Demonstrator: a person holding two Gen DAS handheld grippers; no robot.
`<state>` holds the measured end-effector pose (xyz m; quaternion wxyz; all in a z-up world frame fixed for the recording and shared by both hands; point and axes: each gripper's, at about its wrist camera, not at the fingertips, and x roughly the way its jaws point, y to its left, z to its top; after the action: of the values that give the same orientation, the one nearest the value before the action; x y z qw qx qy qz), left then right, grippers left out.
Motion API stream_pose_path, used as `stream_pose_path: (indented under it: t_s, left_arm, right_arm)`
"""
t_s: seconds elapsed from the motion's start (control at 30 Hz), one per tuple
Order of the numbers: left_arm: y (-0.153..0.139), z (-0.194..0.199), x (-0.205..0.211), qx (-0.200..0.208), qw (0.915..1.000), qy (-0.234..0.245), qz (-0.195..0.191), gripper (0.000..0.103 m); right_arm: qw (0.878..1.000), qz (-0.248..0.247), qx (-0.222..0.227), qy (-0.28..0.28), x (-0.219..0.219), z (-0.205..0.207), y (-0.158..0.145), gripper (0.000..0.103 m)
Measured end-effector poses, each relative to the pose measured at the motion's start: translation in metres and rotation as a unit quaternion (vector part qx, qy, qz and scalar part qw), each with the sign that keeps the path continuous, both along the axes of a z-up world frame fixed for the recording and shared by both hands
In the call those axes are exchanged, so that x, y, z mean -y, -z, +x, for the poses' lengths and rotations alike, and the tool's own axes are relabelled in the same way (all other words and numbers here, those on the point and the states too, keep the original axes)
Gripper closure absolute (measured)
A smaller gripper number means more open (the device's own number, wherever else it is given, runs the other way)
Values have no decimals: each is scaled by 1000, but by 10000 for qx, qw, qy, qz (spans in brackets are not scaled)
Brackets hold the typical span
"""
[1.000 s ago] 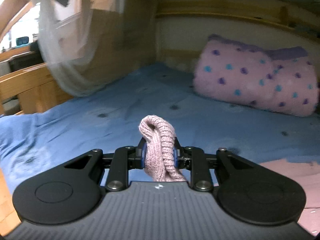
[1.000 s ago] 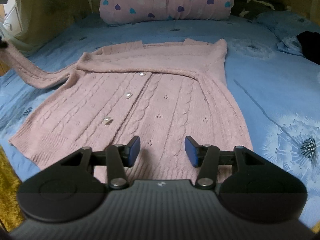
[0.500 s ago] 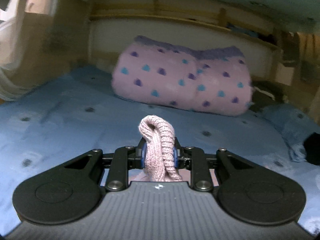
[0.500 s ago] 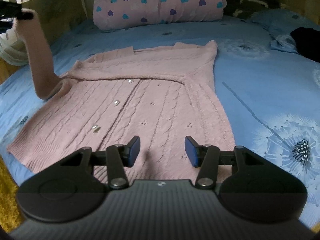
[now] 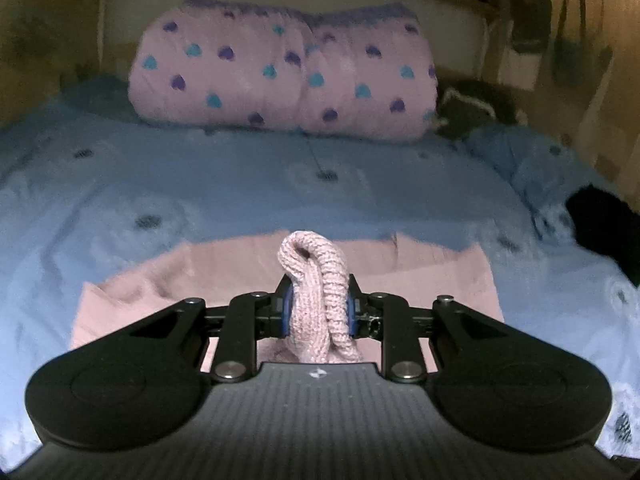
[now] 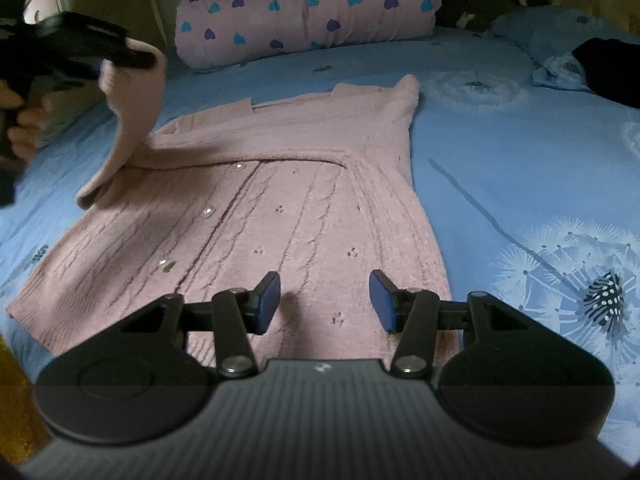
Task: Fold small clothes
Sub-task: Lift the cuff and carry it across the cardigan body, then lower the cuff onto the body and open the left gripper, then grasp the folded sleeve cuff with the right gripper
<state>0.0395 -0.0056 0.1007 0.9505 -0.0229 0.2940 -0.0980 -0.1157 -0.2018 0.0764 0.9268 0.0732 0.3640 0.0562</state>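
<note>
A pink cable-knit cardigan [image 6: 256,216] lies flat on the blue bedsheet [image 6: 520,160], buttons up; its right sleeve is folded across the chest. My left gripper [image 5: 318,312] is shut on the cuff of the left sleeve [image 5: 316,280] and holds it raised above the cardigan's body [image 5: 420,276]. In the right wrist view the left gripper [image 6: 132,58] shows at upper left with the sleeve [image 6: 134,120] hanging down to the shoulder. My right gripper [image 6: 324,300] is open and empty just above the cardigan's hem.
A rolled pink blanket with hearts [image 5: 280,68] lies at the bed's head. A blue pillow [image 6: 548,32] and dark clothes [image 6: 612,68] lie at the right side. Wooden bed frame walls stand left and right.
My left gripper has lifted the sleeve cuff and swung it rightward, from out at the bed's left side to above the cardigan. The right gripper has stayed open over the hem.
</note>
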Motion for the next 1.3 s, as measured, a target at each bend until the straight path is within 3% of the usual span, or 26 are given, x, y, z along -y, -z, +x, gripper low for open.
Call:
stream_pose_path:
  t_s: [0.33,0.47,0.63,0.73,1.03,1.3]
  left_arm:
    - [68,23,26,-680,9973,128,257,74]
    - [82,25,23,-853,9959,175,233,73]
    - [76,17,21,-787,9957,355,331,47]
    - [64,7,18,-588,9962,440,468,39]
    - [41,-18,-25,-235,9973,8,700,34]
    - [47,-8,-83,-480,9934,-793,674,33]
  right_arm:
    - [10000,42,85,-13,2,-2,5,52]
    - [9999,-23,111,-39,-1,-2,6,52]
    - [9999,-29,118,-28,-1,-1,7,52]
    - [9999,-77,110,-22,-3,-1,8,52]
    - [9999,-77,-72,19,-8,10,-4,51]
    - [9994,-42,-68,-342,-45,51,-22,51]
